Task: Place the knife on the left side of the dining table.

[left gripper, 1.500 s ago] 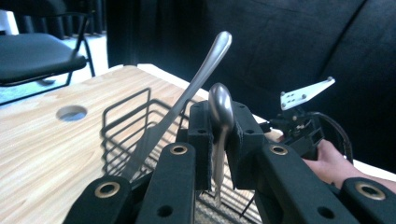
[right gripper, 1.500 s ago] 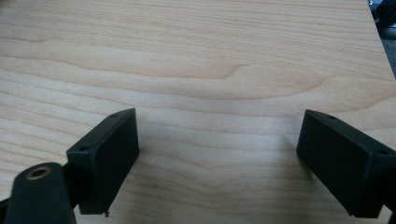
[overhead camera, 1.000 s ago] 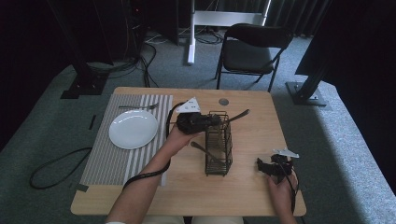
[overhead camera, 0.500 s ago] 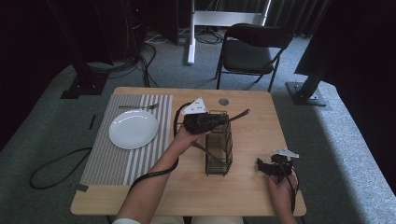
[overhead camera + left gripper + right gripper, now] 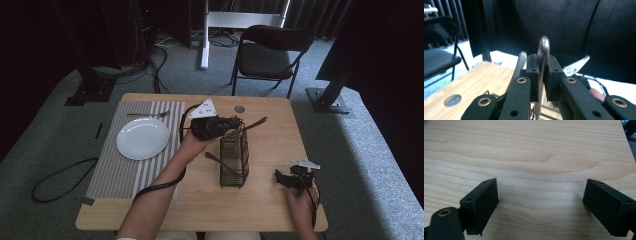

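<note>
While the right tongs rest spread wide on the pale wooden table near its right front corner, gripping nothing, the left tongs hover above the black wire cutlery basket at the table's middle, clenched on the handle of a slim silver metal utensil. A second silver utensil leans in the basket. On the grey striped placemat sit a round white plate and a silver fork.

A metal utensil stands clamped upright above the black wire caddy.
</note>
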The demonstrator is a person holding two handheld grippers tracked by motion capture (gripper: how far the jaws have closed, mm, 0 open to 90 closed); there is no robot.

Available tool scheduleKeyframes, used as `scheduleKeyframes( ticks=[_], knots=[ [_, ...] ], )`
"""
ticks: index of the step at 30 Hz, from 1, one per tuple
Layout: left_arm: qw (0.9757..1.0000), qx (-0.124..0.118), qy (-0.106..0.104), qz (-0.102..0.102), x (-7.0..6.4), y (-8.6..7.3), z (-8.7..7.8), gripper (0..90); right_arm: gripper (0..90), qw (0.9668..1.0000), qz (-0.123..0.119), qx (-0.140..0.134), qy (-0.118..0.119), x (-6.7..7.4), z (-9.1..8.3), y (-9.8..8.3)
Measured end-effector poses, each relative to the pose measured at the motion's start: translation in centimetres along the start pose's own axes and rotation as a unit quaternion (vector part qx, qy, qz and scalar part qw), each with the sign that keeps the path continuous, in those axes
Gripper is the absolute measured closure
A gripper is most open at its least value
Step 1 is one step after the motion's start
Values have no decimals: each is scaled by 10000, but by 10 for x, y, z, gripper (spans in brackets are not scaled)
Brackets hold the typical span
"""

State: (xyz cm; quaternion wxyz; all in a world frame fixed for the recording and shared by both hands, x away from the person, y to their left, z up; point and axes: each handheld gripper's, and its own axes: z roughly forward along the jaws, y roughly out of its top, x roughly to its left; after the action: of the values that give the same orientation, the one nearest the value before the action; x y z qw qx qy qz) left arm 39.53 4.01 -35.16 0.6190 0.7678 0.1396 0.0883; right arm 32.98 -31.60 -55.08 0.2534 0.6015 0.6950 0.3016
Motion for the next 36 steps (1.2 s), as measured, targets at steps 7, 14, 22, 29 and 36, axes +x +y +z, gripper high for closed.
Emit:
scheduleKeyframes(
  ticks=[7, 14, 22, 29, 36],
  knots=[
    [9997, -136, 190, 113, -13, 32, -26, 839, 119, 10000, -2, 4, 0, 0, 0, 0],
    [9984, -335, 419, 189, -23, 61, -54, 839, 120, 10000, -5, 6, -1, 0, 0, 0],
    [9958, -379, 776, 303, -34, 79, -96, 839, 120, 10000, -5, 10, -1, 0, 0, 0],
    [9910, -393, 1277, 97, -29, 65, -136, 839, 120, 10000, -3, 9, -1, 0, 0, 0],
    [9856, -404, 1626, -220, -23, 29, -166, 839, 120, 10000, -6, 9, -3, 0, 0, 0]
  ],
)
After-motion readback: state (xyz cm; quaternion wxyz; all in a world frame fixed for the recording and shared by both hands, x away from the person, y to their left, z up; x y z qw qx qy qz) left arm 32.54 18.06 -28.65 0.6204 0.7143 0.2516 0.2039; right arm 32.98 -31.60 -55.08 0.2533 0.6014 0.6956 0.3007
